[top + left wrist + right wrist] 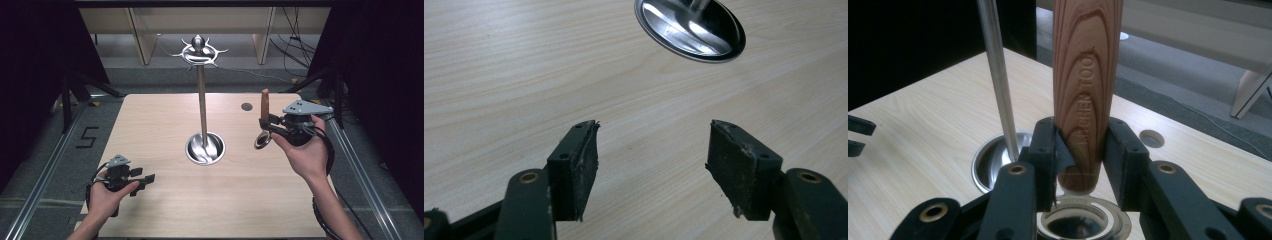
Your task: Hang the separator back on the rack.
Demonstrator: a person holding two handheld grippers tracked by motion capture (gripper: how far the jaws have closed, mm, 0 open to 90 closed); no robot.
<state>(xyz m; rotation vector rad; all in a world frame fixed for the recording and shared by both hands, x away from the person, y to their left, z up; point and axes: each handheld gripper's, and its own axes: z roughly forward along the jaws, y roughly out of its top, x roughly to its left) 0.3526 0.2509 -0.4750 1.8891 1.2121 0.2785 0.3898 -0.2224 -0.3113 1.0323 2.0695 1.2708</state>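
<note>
- Handle (1087,95): varnished wood, smooth, bold grain, clamped in the right gripper (1083,150).
- Stand (202,107) just beyond: polished, mirror-bright metal.
- Table (524,75): pale matt wood laminate.
- Left gripper (651,167) pads (736,167): matt black, scuffed.

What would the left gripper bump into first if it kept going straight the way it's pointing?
Probably the bare table just ahead, since the left gripper tilts down at the wood with open jaws. The stand's shiny round base sits farther on, slightly right.

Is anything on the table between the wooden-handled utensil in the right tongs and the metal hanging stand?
Nothing visible. The utensil, clamped in the right tongs, stands right of the stand, with bare table between them. The left tongs are well clear.
</note>
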